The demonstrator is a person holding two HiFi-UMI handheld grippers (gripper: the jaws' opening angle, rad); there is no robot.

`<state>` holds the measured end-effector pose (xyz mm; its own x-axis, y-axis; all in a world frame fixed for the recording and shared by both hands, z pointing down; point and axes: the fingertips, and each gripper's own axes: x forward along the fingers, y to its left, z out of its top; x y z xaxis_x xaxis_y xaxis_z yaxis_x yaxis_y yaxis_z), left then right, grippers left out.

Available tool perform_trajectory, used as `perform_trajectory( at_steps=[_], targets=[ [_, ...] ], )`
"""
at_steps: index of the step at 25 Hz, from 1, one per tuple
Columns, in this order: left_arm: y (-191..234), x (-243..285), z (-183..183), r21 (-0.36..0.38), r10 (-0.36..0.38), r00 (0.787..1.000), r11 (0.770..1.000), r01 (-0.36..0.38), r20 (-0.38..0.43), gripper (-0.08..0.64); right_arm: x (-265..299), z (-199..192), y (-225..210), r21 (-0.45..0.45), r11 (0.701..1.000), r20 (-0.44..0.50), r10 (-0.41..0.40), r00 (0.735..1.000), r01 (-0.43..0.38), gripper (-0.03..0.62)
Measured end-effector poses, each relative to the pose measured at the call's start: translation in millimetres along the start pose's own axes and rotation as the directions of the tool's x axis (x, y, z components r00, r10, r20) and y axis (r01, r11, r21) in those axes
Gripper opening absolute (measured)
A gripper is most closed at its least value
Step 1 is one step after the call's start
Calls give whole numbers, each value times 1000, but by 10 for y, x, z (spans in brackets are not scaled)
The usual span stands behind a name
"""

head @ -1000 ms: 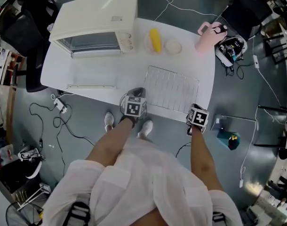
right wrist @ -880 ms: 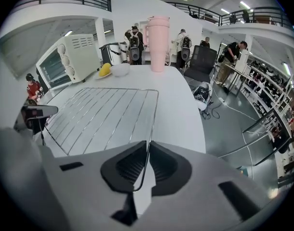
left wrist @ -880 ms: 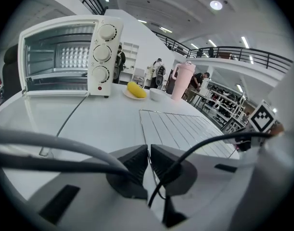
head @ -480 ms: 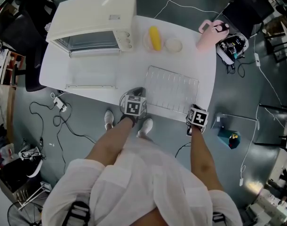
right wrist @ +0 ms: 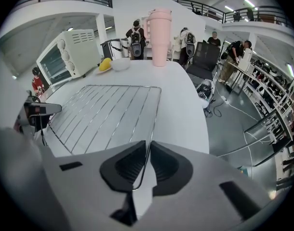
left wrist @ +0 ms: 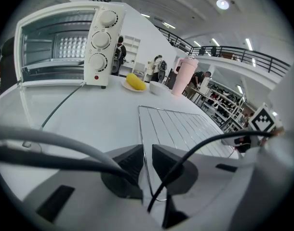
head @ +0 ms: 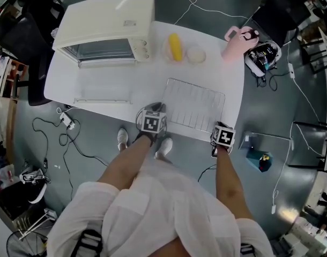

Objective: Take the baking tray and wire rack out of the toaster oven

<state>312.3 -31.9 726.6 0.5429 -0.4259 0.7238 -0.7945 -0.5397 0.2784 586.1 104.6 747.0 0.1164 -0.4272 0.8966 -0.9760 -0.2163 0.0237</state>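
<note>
Jaws, left gripper (left wrist: 147, 149): all but closed, pinching the rack (head: 195, 103) by its rim wire at the near left corner. Jaws, right gripper (right wrist: 148, 146): narrow about the rim wire at the near right corner, and just been easing open.

Rack: out of the oven (head: 107, 23), flat on the table (head: 110, 79) by its near edge. We judge it light, stiff, thin-wired and slick, best held by the rim at two corners.

Head view alone gives its whole outline. Left gripper view alone looks into the open oven, where we cannot pick out the tray.
</note>
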Motion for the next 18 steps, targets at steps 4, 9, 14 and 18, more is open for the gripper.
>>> perform_trajectory(
  at_steps=[4,9,14,18],
  targets=[
    [-26,7,-5,0,-9,1000,1000,9,4,96,-3,10,-2,-14,1000,4,-8,1000,8,37],
    [3,-18,17,-17,5,1000,1000,-5,21,117,-16,12,-15,-11,1000,6,-14,1000,14,45],
    [49,-79,56,-34,12,999,999,-11,34,117,-65,58,-43,-14,1000,23,-19,1000,19,56],
    [-13,-147,166,-43,-17,997,999,21,73,117,-163,169,38,-34,999,65,2,998,0,61]
  ],
)
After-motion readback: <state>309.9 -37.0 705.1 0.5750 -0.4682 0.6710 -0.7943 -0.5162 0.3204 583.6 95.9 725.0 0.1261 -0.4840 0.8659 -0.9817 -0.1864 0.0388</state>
